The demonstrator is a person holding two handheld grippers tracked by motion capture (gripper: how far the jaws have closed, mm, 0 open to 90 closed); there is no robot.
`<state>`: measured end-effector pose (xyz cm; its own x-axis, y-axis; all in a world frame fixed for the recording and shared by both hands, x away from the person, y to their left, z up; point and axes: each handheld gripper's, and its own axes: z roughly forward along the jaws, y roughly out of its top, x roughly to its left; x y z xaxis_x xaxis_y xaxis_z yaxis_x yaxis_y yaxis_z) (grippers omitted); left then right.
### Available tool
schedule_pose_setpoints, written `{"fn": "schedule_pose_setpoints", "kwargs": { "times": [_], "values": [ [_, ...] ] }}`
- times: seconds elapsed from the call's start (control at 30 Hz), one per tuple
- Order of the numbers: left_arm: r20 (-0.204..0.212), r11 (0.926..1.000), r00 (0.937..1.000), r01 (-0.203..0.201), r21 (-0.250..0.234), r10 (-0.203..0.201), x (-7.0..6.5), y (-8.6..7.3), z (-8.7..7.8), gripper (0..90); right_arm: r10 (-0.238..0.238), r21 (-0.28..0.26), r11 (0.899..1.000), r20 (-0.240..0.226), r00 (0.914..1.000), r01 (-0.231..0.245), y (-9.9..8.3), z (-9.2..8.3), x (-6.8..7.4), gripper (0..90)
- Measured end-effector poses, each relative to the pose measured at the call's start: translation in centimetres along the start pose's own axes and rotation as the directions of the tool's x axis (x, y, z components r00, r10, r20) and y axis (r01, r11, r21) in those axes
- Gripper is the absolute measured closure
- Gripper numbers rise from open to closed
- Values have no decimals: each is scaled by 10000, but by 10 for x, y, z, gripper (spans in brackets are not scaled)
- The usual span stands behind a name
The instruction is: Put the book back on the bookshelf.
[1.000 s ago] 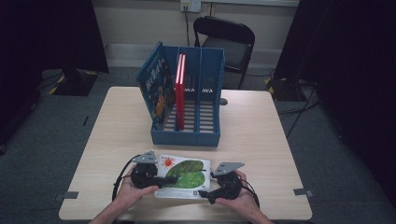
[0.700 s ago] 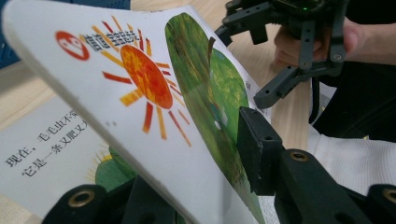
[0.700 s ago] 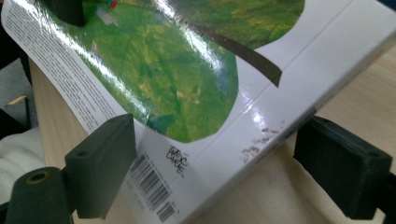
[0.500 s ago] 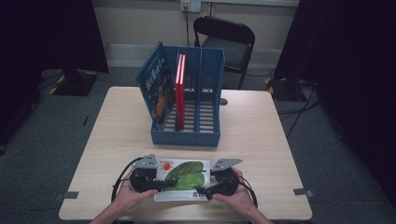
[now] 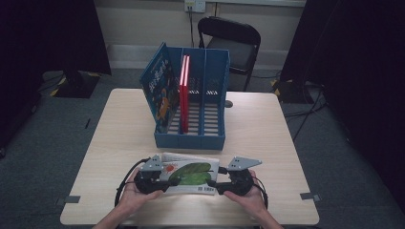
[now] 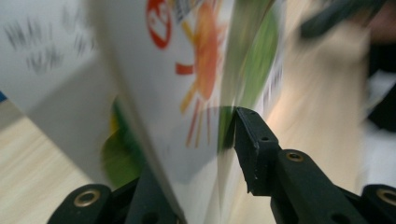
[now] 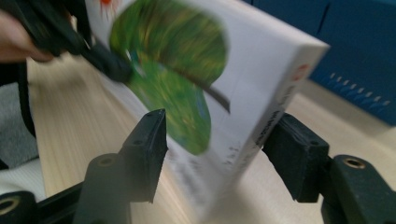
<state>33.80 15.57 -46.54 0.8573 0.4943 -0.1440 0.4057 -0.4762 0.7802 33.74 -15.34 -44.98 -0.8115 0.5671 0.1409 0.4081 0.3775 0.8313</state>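
Book is sitting at the near edge of the table, white cover with a big green leaf and an orange sun on it, and I've got a gripper on each end. My left gripper is on the book's left end; in the left gripper view the jaws have been closing and now sit on either side of the cover, right jaw against the sun picture, so I'd call that clamped on the book. My right gripper is at the right end. In the right gripper view the book's corner sits between the two black jaws, which have just been closing; the right jaw is up against the spine edge, but the left one looks a touch off the cover, so not pinching yet as far as I can see.

Behind the book, just apart from it, stands the blue file rack, with a red book upright in one slot and a blue book leaning in the left slot.
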Motion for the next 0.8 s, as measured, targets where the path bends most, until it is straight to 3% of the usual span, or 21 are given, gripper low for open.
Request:
{"fn": "schedule_pose_setpoints", "kwargs": {
  "times": [0.1, 0.23, 0.4, 0.63, 0.8],
  "values": [
    [-336, 9979, 9983, -460, 451, 475, -2, -1, 6, 753, -72, -325, 9995, -176, 9998, 66, 5, -7, -2, 469],
    [-41, 9997, 9999, -136, 191, 137, 4, -2, 7, 741, -144, -356, 9993, -171, 9998, 138, 4, -9, -1, 469],
    [-1, 9997, 9999, -127, 231, 127, 4, -2, 6, 730, -237, -301, 9993, -180, 9996, 231, 5, -8, -1, 469],
    [-24, 9999, 10000, -31, -128, 31, 6, -3, 1, 709, -685, 130, 9975, -351, 9970, 690, 14, -2, -4, 444],
    [57, 9991, 9999, 142, -402, -139, 8, -3, -4, 704, -760, 225, 9968, -414, 9962, 770, 18, 8, -8, 431]
  ]
}}
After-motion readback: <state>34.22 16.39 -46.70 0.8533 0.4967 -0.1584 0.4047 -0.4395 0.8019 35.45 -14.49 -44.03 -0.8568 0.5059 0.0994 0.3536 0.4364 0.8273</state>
